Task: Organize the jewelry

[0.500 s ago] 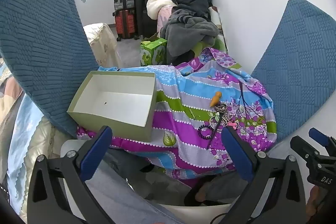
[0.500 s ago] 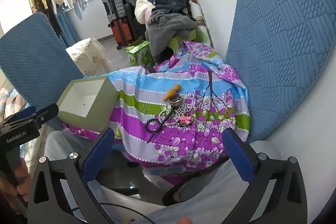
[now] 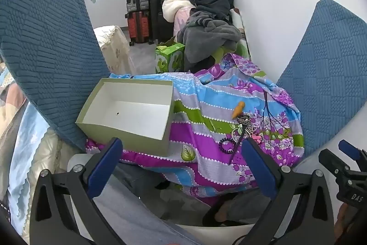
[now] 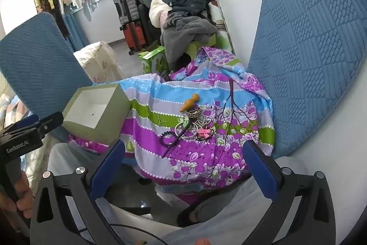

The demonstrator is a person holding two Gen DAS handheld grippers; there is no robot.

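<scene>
Jewelry [image 4: 192,128] lies heaped on the patterned cloth [image 4: 201,153], right of the empty green box [image 4: 96,111]; both grippers [image 3: 182,153] [image 4: 183,155] gape, holding nothing.

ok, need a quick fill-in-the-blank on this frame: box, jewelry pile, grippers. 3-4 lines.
1. The green box holds ____ jewelry.
2. The jewelry pile lies on the floral ____.
3. The orange carrot-shaped piece sits at the pile's ____ edge.
4. Both the left gripper and right gripper are ____.

Missing: no; cloth; far; open
</scene>
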